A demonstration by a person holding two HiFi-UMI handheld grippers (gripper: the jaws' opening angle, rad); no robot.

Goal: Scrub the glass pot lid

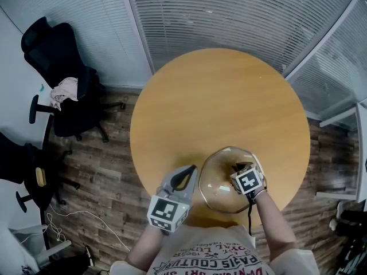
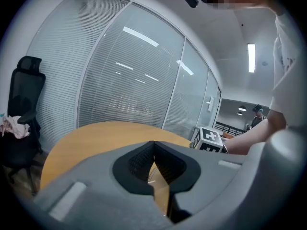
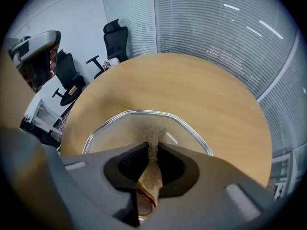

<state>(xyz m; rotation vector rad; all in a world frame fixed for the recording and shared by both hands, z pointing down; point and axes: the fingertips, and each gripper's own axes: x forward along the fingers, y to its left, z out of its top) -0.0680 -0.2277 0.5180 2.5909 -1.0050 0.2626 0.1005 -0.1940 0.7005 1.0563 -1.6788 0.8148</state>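
One round wooden table (image 1: 218,96), largest thing in sight, set before glass walls hung with white blinds (image 1: 229,16). Left of it, on wood-plank floor (image 1: 97,171), a black office chair (image 1: 63,73) with a pinkish cloth (image 1: 63,91) draped over its seat.

On the table's near side, close to the edge and to the person, the glass pot lid (image 1: 215,189): clear, metal-rimmed, tabletop showing through it.

At the lid's left rim, the left gripper (image 1: 192,169), grey, marker cube toward the person. Jaws clenched, tips pressed together in the left gripper view, nothing seen clamped between them; only table wood and a faint glassy line through the gap beneath. Touching the rim or just beside it: cannot tell.

Over the lid's right half, the right gripper (image 1: 237,168), smaller in the head view, cube uppermost, held by a hand with a dark cable trailing along the wrist. Jaws closed on a tan scouring pad (image 3: 151,176), gripped upright between the dark inner faces. Frayed end of the pad poking past the jaw tips and, so far as the right gripper view shows, down against the glass inside the rim.
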